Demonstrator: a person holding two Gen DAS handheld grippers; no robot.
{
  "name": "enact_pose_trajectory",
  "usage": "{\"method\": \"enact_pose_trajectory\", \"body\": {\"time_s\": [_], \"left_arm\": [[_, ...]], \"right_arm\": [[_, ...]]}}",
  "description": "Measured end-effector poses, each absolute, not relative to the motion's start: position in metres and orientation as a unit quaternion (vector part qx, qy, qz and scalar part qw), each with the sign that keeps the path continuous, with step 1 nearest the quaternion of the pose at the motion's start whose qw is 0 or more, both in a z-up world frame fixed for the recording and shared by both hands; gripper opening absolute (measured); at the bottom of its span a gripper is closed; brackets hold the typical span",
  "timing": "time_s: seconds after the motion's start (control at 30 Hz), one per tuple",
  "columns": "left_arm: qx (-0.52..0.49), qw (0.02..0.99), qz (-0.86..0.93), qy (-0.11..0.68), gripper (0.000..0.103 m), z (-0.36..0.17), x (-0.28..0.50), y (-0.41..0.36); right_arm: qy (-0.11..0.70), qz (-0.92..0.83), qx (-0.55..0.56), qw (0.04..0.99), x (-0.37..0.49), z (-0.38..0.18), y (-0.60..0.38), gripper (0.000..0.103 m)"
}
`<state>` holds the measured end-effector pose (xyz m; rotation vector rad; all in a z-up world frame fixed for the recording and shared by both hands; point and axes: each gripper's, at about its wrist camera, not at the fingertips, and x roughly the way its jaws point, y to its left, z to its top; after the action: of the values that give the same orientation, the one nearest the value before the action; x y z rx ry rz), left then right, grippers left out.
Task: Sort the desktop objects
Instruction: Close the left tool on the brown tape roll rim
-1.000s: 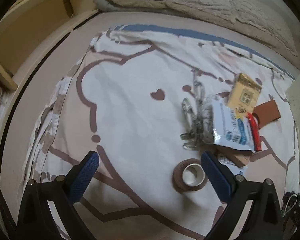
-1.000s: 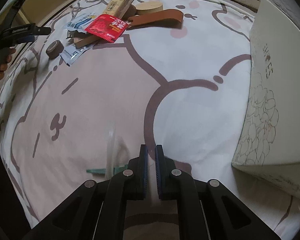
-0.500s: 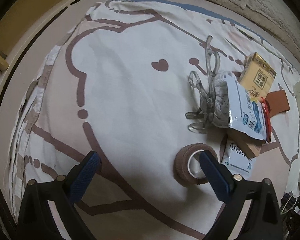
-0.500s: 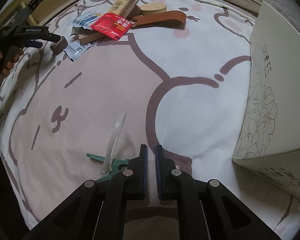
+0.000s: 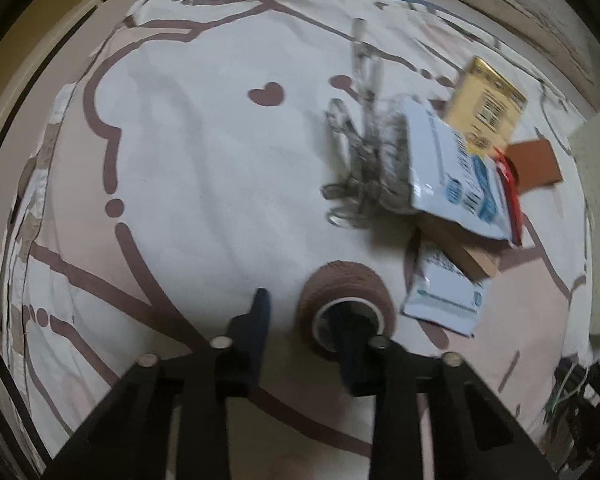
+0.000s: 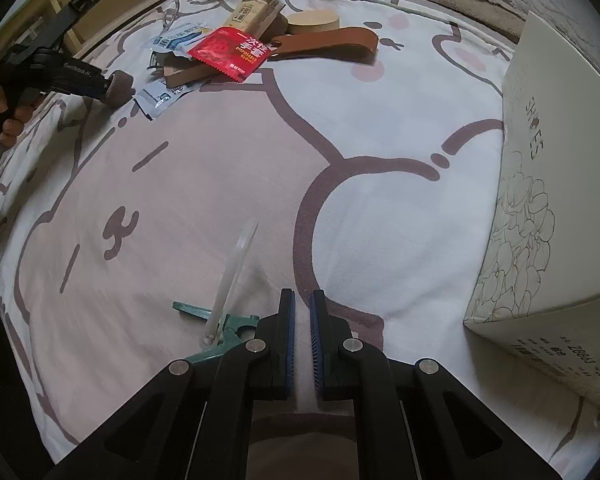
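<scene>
The left gripper [image 5: 304, 308] has just been closed; one blue finger [image 5: 350, 330] is seen inside the brown tape roll [image 5: 346, 294], apparently clamping its wall, on the bear-print sheet [image 5: 188, 184]. Beyond, packets [image 5: 456, 168] are piled. The right gripper [image 6: 302, 320] is clenched on nothing.

Matt printed cotton bedsheet [image 6: 228, 184]; fuzzy brown fabric tape roll [image 5: 346, 304] — rough; glossy red foil packet [image 6: 230, 52]; smooth tan leather strap [image 6: 328, 42].

Brown tape roll [image 5: 346, 300] (on its side) beside packets [image 5: 444, 300].
</scene>
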<state>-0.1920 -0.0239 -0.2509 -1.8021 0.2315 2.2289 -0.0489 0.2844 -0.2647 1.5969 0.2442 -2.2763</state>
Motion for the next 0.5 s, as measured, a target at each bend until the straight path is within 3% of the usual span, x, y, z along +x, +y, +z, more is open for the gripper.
{"method": "enact_pose_trajectory", "body": {"time_s": [0.13,0.5], "left_arm": [[-0.616,0.155,0.768,0.078,0.015,-0.245,-0.181,-0.025],[-0.617,0.197,0.757,0.082,0.012,-0.231,-0.147,-0.032]], "right_arm": [[0.089,-0.803,0.563,0.174,-0.051,-0.257,0.284,0.008],[0.103,-0.807,0.558,0.165,-0.043,-0.252,0.294,0.008]]}}
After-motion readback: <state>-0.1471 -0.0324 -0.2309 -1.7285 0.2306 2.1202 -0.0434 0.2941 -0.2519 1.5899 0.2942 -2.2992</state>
